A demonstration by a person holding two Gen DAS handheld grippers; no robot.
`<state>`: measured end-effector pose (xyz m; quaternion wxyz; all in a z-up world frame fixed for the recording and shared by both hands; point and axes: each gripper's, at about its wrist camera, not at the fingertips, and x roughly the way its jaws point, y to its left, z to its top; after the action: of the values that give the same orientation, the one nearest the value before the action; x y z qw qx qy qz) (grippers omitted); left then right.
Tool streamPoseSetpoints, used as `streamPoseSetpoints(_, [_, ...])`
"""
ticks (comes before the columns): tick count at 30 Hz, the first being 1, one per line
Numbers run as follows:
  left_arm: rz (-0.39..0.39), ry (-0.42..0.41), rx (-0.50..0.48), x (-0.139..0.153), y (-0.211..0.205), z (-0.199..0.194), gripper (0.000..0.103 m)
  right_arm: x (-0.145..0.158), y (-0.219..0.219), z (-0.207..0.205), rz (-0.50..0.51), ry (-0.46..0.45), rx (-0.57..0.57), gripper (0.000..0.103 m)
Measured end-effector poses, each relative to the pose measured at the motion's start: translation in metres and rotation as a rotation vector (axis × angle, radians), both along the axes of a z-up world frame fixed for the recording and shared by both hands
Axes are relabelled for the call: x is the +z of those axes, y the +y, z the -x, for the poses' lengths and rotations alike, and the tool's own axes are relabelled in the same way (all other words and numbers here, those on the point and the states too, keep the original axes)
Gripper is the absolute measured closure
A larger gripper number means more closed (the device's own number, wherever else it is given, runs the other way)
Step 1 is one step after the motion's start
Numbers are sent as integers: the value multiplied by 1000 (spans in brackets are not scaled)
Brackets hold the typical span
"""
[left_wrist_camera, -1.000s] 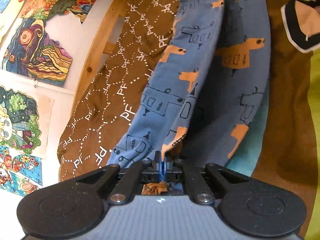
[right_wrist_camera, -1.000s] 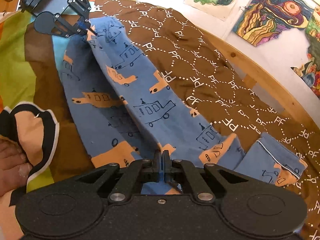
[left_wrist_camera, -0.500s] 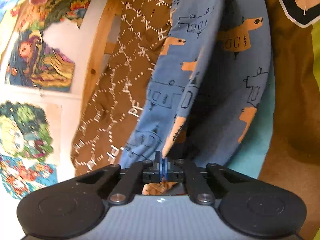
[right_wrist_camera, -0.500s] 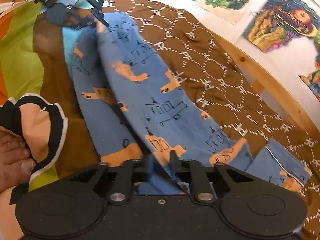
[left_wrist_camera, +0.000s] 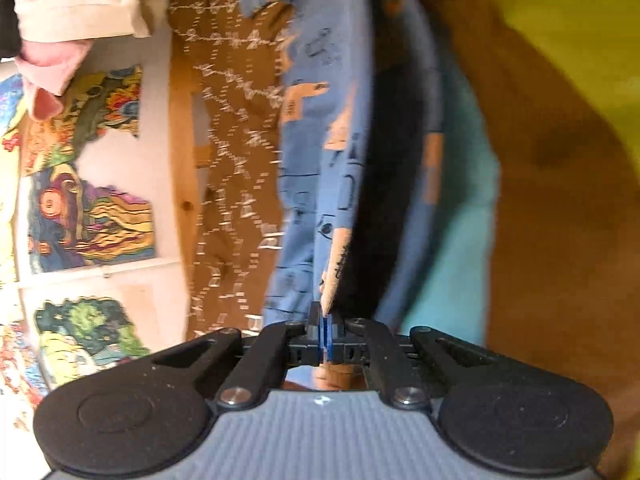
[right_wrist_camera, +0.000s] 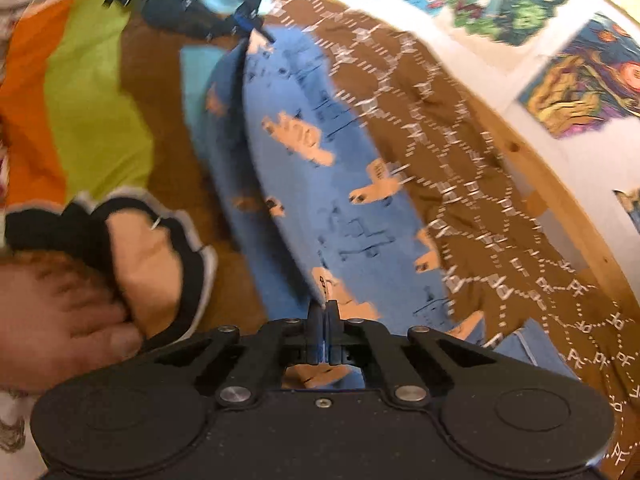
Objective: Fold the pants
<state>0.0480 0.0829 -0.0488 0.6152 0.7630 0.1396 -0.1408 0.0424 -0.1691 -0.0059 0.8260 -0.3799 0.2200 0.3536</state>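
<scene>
The blue pants [right_wrist_camera: 320, 184] with orange prints lie stretched over a brown patterned blanket [right_wrist_camera: 460, 168]. My right gripper [right_wrist_camera: 323, 320] is shut on one end of the pants and lifts the upper fabric layer. My left gripper [left_wrist_camera: 325, 328] is shut on the other end; it also shows in the right wrist view [right_wrist_camera: 250, 26] at the far top. In the left wrist view the pants [left_wrist_camera: 320, 184] run away from the jaws, with a dark gap under the raised layer. Both views are motion-blurred.
A wooden bed rail [right_wrist_camera: 568, 216] and a wall with colourful pictures [right_wrist_camera: 592, 76] lie beyond the blanket. A green and orange cover [right_wrist_camera: 88, 112] lies beside the pants. A bare foot [right_wrist_camera: 52, 316] rests near a black-edged patch. A white folded cloth [left_wrist_camera: 84, 4] shows at top left.
Both grippers have lifted and swung the held edge of the pants sideways toward the brown blanket. The right gripper, briefly looser half a second ago, is closed tight on the fabric again.
</scene>
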Motion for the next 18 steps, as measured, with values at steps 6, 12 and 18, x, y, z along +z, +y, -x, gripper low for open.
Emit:
streamPoseSetpoints(6, [29, 45, 18, -3, 2, 4, 102, -3, -1, -4, 6, 38, -7, 103])
streamPoseSetpoints(12, [182, 100, 87, 10, -2, 5, 87, -7, -2, -1, 28, 30, 9, 103])
streamPoseSetpoints(18, [433, 101, 225, 49, -9, 4, 9, -5, -6, 2, 39, 34, 16, 84])
